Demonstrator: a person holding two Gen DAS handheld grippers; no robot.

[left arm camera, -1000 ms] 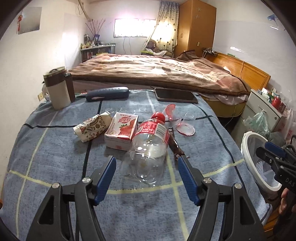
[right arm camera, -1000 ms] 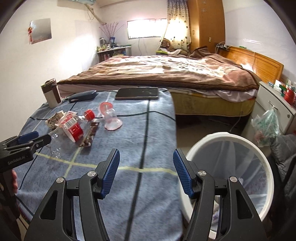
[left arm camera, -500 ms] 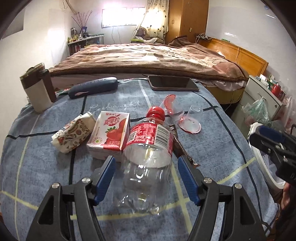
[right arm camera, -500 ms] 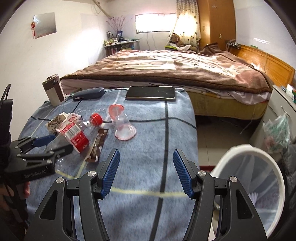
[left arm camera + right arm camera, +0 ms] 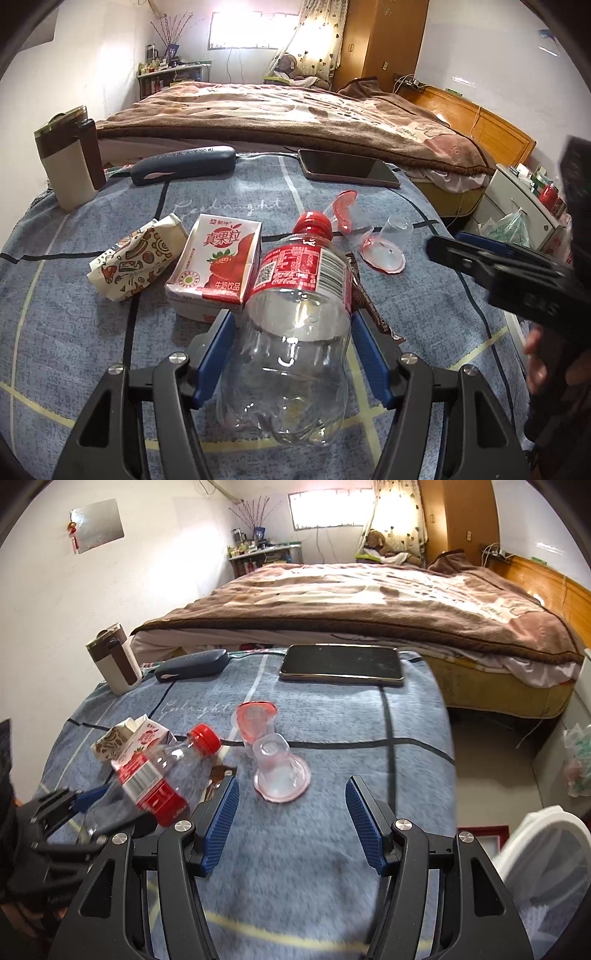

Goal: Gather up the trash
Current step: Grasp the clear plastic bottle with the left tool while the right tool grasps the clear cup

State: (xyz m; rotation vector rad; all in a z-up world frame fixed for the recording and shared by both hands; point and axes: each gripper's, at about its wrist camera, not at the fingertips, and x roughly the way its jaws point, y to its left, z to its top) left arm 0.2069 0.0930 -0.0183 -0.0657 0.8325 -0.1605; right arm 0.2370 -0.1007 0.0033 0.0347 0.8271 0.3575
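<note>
Left gripper (image 5: 291,332): its jaws had just been closing around the lower body of the clear plastic bottle (image 5: 295,295); the blue pads stood right at the bottle's sides, and firm pressure could not be made out.
Right gripper (image 5: 291,823): jaws stood wide apart with nothing between them, over bare cloth just short of the clear cups.
Plastic bottle: empty, red cap and red label, lying on its side on the counter (image 5: 74,332) with the cap pointing away from the left gripper.
Milk carton (image 5: 218,266): red and white, lying flat, touching the bottle's left side.
Patterned carton (image 5: 136,264): crumpled, just left of the milk carton.
Brown wrapper (image 5: 373,314): lying along the bottle's right side, partly under it.
Clear cups (image 5: 273,757): two with red rims, tipped over, near the middle of the counter.
Trash bin (image 5: 546,864): white-rimmed, on the floor off the counter's right edge.
Far edge of counter: a mug (image 5: 70,162), a dark case (image 5: 184,164) and a phone (image 5: 347,171).
</note>
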